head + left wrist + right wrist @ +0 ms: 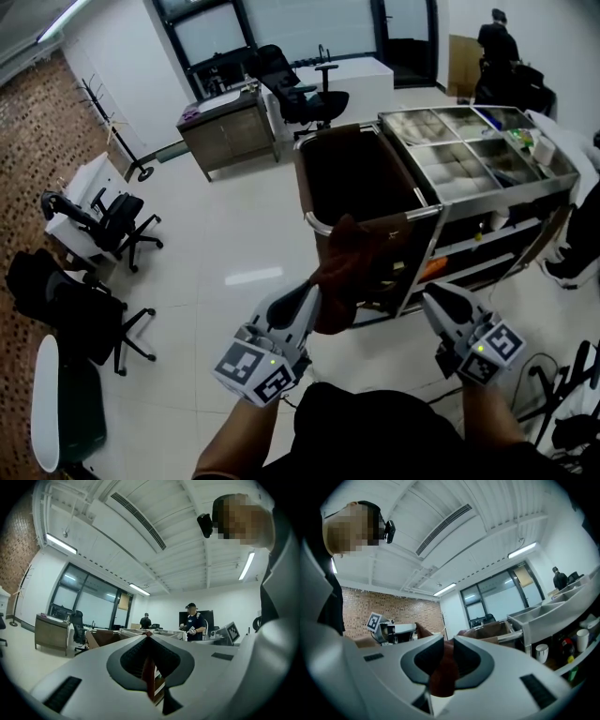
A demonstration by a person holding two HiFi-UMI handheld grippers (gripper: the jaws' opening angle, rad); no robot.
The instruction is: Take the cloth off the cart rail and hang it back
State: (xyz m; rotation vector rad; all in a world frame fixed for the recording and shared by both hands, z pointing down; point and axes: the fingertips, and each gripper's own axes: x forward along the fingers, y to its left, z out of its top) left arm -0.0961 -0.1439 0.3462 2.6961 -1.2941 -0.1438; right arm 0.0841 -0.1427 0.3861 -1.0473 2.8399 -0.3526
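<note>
Head view showed a bright office with a glossy white tiled floor (234, 244), a brick-patterned area along the left, dark-framed windows at the far end, a wooden desk (230, 131) and black swivel chairs (309, 94). A person (497, 42) stood far right. A steel cart (553, 178) with open top compartments stood right of centre, with a dark brown bag hung inside the cart rail (323, 225) at its left end.

The brown cloth (361, 262) lay bunched against the near side of that rail. Its long axis slanted from the rail's near-right corner down toward the near left, and its lower end pointed at the left hand-held gripper (309, 292).

Left gripper view showed that hand-held gripper's jaws almost together, pinching a thin fold of the cloth (149, 677). Right gripper view showed the right hand-held gripper (433, 298) clamped on a thicker wad of the cloth (443, 672), with the cart's steel trays at its right.
</note>
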